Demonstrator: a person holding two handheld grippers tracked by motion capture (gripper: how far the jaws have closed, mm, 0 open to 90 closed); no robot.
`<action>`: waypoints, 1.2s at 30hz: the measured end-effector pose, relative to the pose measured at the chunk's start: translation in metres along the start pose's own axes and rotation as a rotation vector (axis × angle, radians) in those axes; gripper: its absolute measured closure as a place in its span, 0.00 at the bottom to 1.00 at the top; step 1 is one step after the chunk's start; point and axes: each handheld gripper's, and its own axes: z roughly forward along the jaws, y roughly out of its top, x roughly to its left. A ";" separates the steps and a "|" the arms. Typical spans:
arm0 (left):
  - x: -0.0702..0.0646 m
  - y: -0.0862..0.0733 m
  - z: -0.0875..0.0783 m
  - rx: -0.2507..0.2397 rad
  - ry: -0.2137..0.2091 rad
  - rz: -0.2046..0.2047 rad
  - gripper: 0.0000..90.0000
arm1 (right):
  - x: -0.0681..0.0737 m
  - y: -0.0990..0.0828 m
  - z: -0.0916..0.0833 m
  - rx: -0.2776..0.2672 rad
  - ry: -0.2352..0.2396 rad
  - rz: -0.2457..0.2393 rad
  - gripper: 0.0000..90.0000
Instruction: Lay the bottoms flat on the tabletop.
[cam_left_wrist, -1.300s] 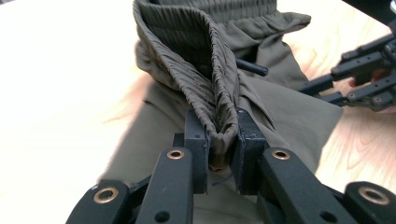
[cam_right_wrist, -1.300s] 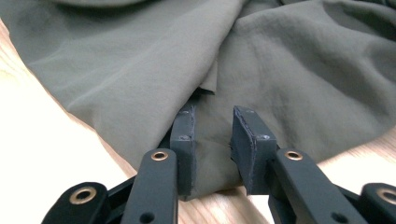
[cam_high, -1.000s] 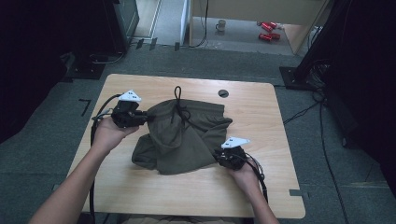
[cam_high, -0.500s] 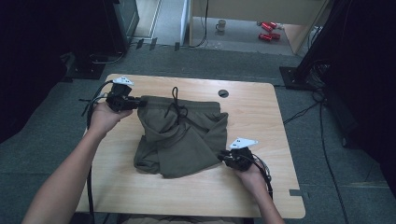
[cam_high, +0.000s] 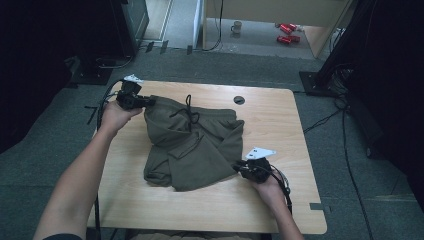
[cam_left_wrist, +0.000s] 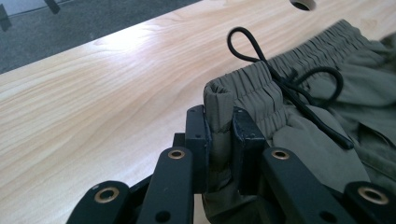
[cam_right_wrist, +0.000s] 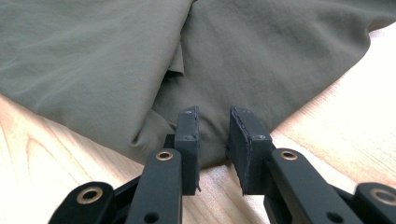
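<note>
Olive-green shorts (cam_high: 195, 145) with a black drawstring (cam_high: 189, 111) lie rumpled on the wooden table (cam_high: 270, 125). My left gripper (cam_high: 147, 102) is at the table's far left, shut on the folded end of the elastic waistband (cam_left_wrist: 218, 100); the drawstring loop (cam_left_wrist: 247, 42) lies just beyond on the wood. My right gripper (cam_high: 239, 167) rests low on the table at the shorts' near right edge. In the right gripper view its jaws (cam_right_wrist: 213, 135) stand slightly apart, with the cloth's edge (cam_right_wrist: 210, 140) reaching between them and a gap showing at the pads.
A round cable hole (cam_high: 239, 100) sits in the table's far middle. Bare wood lies to the right (cam_high: 280, 150) and along the near edge. Cables trail from both grippers. Red cans (cam_high: 287, 32) and a cup lie on the floor beyond.
My left gripper has carried the waistband end away from me toward the far left corner and lower, pulling the waistband straighter. The right gripper has stayed put.
</note>
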 end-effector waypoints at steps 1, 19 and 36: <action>0.002 0.000 0.002 -0.010 0.006 -0.010 0.89 | 0.000 0.000 0.000 0.000 -0.001 0.000 0.82; 0.028 0.005 0.003 0.001 0.113 -0.056 0.69 | 0.001 0.000 0.000 -0.005 -0.004 0.002 0.81; -0.020 -0.029 -0.022 -0.028 0.001 0.069 0.68 | 0.003 0.001 0.003 -0.013 -0.033 0.011 0.80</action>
